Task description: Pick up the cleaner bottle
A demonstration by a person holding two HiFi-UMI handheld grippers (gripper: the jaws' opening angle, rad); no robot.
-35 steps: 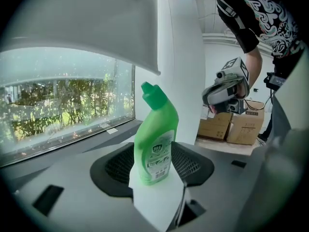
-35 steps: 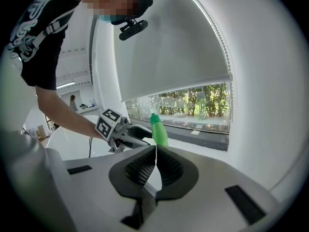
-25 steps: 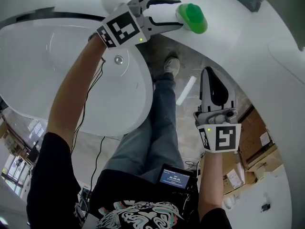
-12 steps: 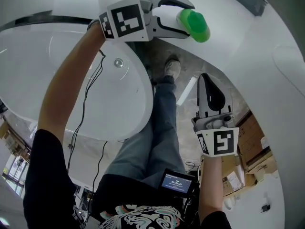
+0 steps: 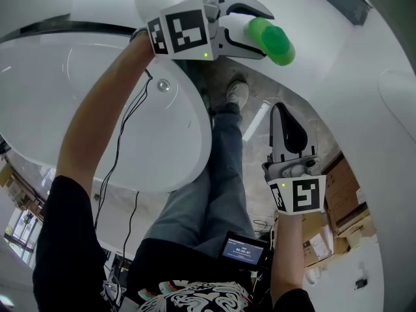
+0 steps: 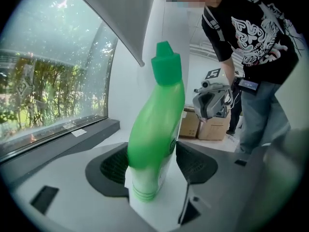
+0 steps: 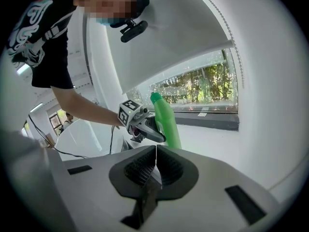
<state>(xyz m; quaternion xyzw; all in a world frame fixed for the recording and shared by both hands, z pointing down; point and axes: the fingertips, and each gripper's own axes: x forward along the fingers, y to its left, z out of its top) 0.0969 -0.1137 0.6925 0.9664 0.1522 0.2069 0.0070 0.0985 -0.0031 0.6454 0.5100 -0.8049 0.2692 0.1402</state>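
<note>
Logging left tongs opening, bottle leaning between pads beside basin, unclamped. Suggests grasp not yet made; closing needed before lift. Right tongs pressed together, empty, well apart.

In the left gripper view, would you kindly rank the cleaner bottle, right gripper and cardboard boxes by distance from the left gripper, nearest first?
1. cleaner bottle, between the opening jaws of the left gripper.
2. right gripper, beyond it, to the right.
3. cardboard boxes, farther back, lower right.
</note>
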